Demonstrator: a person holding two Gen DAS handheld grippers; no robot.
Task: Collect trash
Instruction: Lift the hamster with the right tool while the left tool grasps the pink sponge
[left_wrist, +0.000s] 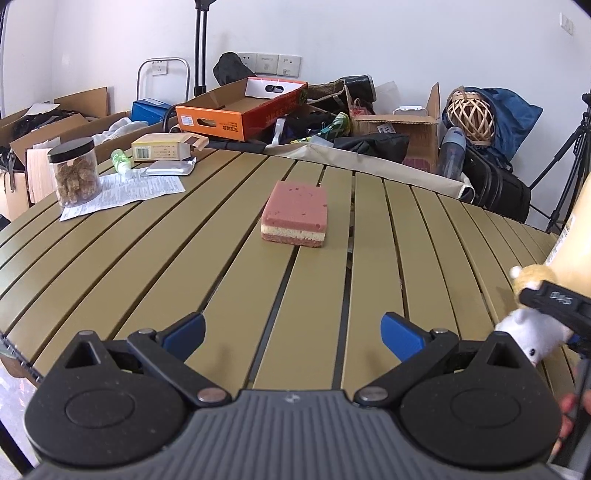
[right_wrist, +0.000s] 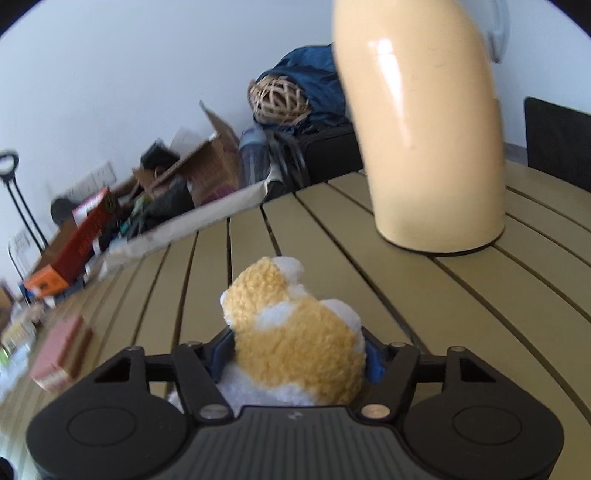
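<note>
Clamping the plush toy (right_wrist: 295, 343) in my right gripper (right_wrist: 295, 363), just before the cream bin (right_wrist: 424, 140) on the surface (right_wrist: 480, 332); soft, light, best squeezed mid-body. My left gripper (left_wrist: 293, 338) hangs released.

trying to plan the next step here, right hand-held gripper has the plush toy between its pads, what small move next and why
Probably lift the plush toy slightly off the slatted table. The right hand-held gripper has its blue pads pressed against the toy's sides, so the grip looks set. The cream bin stands just beyond it, and a short lift would clear the toy to carry over there.
</note>
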